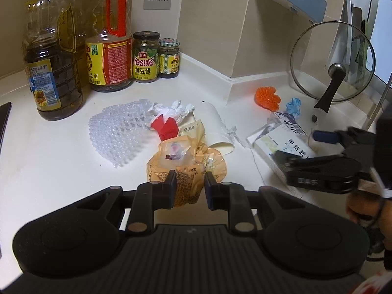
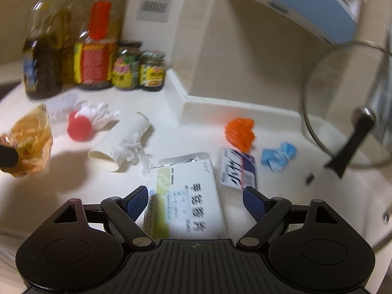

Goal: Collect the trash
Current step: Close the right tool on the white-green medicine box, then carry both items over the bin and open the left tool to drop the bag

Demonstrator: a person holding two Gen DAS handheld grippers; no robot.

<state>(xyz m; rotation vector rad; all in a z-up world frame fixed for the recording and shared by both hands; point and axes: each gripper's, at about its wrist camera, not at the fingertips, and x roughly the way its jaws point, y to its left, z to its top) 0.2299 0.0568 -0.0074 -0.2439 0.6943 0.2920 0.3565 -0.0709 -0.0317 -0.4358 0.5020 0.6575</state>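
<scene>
Pinching the yellow wrapper (image 1: 186, 169), the left gripper (image 1: 190, 183) fills its own view; the right gripper (image 2: 196, 202) gapes around the white box (image 2: 186, 196), blurred there, sharper from the left wrist.

yellow wrapper (image 1: 186, 171): crumpled, gripped | medicine box (image 2: 186, 196): flat, perhaps empty

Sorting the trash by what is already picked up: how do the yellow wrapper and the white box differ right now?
The yellow wrapper is crumpled, soft plastic; the white box is flat, rigid and printed. The wrapper is pinched in the shut left tongs; the box lies on the counter between the open right tongs, not gripped. Both are litter on the same counter.
</scene>
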